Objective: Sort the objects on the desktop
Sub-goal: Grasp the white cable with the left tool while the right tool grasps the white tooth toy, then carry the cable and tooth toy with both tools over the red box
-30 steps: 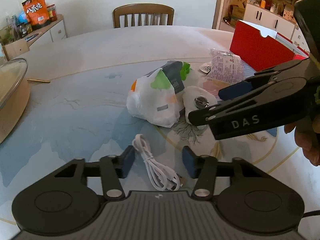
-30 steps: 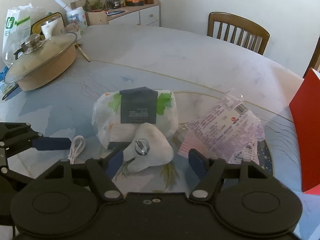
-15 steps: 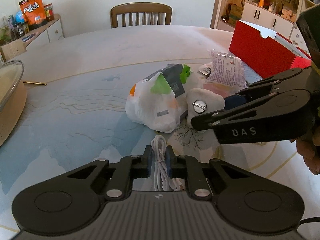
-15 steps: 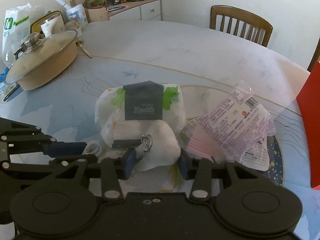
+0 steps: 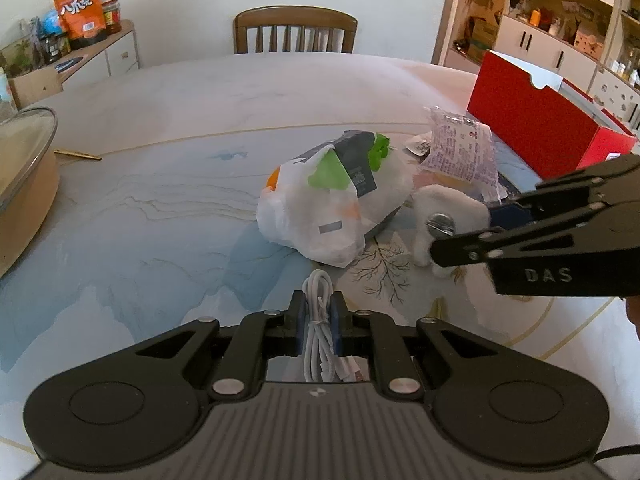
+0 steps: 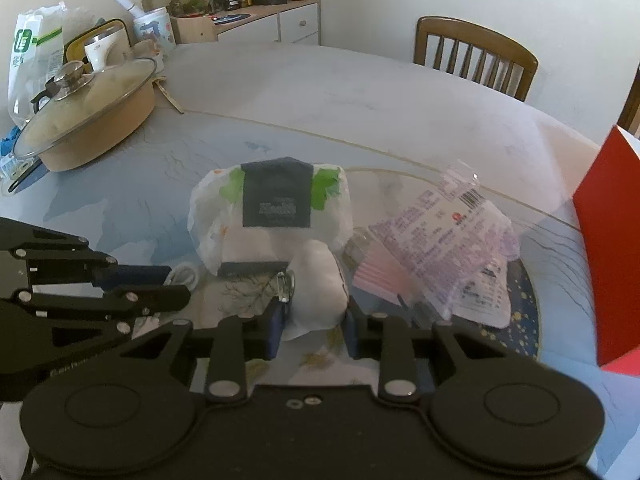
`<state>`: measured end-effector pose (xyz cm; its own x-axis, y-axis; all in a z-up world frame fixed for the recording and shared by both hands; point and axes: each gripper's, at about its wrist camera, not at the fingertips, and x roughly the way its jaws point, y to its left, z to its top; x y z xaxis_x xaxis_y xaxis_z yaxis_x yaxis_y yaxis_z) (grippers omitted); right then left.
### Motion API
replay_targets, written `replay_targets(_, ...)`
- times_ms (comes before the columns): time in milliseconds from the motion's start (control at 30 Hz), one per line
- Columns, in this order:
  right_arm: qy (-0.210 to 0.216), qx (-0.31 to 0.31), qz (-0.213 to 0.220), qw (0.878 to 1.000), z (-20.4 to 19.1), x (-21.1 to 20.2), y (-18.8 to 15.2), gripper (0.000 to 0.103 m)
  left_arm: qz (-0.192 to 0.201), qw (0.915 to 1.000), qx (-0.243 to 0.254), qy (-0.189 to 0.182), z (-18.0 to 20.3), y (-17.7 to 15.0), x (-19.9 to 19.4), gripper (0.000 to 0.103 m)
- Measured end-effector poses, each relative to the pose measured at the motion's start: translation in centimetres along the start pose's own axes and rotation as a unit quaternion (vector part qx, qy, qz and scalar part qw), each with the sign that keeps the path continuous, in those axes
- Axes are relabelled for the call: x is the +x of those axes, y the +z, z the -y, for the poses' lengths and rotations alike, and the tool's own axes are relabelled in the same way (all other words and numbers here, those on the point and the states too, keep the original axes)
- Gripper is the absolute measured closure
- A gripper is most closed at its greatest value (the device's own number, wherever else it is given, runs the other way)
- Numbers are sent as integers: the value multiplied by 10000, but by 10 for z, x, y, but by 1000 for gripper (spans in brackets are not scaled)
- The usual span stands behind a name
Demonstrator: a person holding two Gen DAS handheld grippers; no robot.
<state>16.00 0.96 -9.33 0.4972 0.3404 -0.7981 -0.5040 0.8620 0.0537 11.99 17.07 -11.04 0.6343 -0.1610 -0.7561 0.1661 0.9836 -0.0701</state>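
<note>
Left hand-held gripper [image 5: 318,322]: its two blue pads are pressed against a coiled white charging cable [image 5: 319,330], which sits pinched between them low over the bench [image 5: 160,208]
Right hand-held gripper [image 6: 312,322]: narrowed onto a small white plush toy with a metal key ring [image 6: 318,288], a blue pad on each flank of it
Plush toy in the left view: at 3 o'clock, gripped from the right by the black hand-held gripper marked DAS
White plastic bag with green, orange and dark grey print [image 5: 332,204]: mid-bench at 12 o'clock of the cable, touching the plush toy
Clear printed snack packet [image 6: 444,252]: at 2 o'clock of the plush toy, just beside it
Red cardboard box [image 5: 536,128]: open-topped, far right at 2 o'clock in the left view
Tan lidded pot [image 6: 86,112]: at 10 o'clock in the right view, well apart from the bag
</note>
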Motion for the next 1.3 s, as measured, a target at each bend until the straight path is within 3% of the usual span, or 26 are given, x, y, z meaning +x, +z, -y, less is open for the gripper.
replay_targets(667,-295,489,-111,9983,46,-46,-50,74,-23,9996,16,-271,25,-1,-14,92)
replay_targets(1033,-601,911,-159,9939,86,-83,-80,74,93,9974,243,-674,71,10,-22,95)
replay_targets(1300,-745,1163,35,9904,120,-116,-91,74,218,9938,351,-1036,113,30,-23,97)
